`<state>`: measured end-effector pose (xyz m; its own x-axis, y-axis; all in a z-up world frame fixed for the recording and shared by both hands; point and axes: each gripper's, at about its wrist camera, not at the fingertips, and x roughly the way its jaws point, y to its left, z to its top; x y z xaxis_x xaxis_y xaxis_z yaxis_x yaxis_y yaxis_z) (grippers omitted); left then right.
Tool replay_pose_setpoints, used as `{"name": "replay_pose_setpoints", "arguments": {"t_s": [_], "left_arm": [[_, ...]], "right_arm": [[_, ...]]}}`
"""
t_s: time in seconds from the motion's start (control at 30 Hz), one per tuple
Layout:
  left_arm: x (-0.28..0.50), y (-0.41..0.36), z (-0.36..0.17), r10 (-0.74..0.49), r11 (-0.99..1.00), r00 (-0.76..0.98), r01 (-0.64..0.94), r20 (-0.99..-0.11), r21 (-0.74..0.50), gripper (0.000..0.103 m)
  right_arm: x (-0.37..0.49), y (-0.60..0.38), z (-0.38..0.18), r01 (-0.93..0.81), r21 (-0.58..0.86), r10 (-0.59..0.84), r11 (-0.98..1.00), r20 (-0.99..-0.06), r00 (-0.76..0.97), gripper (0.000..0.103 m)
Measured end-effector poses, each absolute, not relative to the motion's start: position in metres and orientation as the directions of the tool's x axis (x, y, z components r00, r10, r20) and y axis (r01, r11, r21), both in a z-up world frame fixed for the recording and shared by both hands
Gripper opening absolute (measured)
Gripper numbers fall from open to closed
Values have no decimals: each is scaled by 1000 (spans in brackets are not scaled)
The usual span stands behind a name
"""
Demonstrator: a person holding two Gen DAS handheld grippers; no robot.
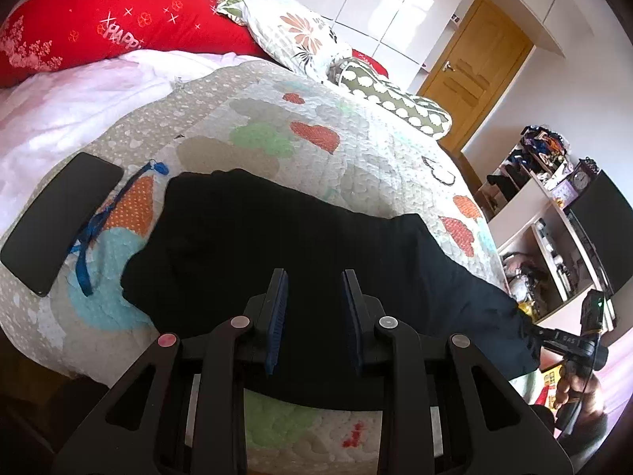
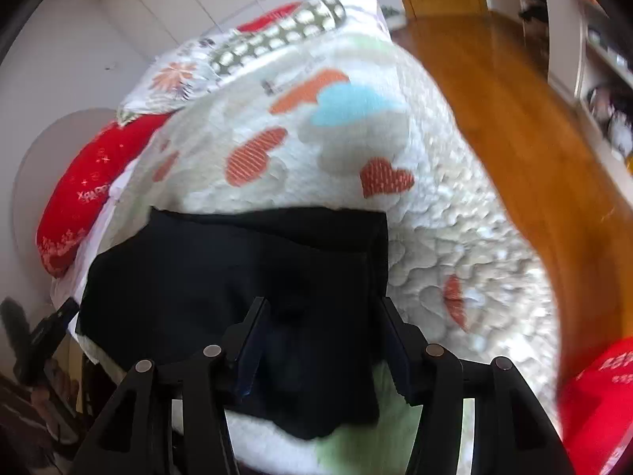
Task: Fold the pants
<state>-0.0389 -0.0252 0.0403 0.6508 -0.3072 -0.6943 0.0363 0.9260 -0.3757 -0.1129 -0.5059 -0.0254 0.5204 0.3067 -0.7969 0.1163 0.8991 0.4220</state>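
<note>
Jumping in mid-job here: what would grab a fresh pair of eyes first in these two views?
The black pants lie spread across the heart-patterned quilt, dark against its pale fabric. Both claws point down over them with their fingers apart, the left claw and the right claw. A black phone rests on the quilt beside the pants, and a red pillow lies further back.

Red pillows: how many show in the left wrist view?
2. A large red pillow lies at the far left of the bed's head; a second red one peeks out behind the floral pillow. More may be hidden.
</note>
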Motion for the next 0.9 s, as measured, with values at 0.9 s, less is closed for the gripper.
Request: {"name": "replay_pose_setpoints", "arguments": {"t_s": [0.9], "left_arm": [[32, 29, 16, -143, 960, 613, -106, -777, -260, 54]], "right_arm": [[-23, -404, 22, -228, 455, 496, 861, -650, 576, 47]]}}
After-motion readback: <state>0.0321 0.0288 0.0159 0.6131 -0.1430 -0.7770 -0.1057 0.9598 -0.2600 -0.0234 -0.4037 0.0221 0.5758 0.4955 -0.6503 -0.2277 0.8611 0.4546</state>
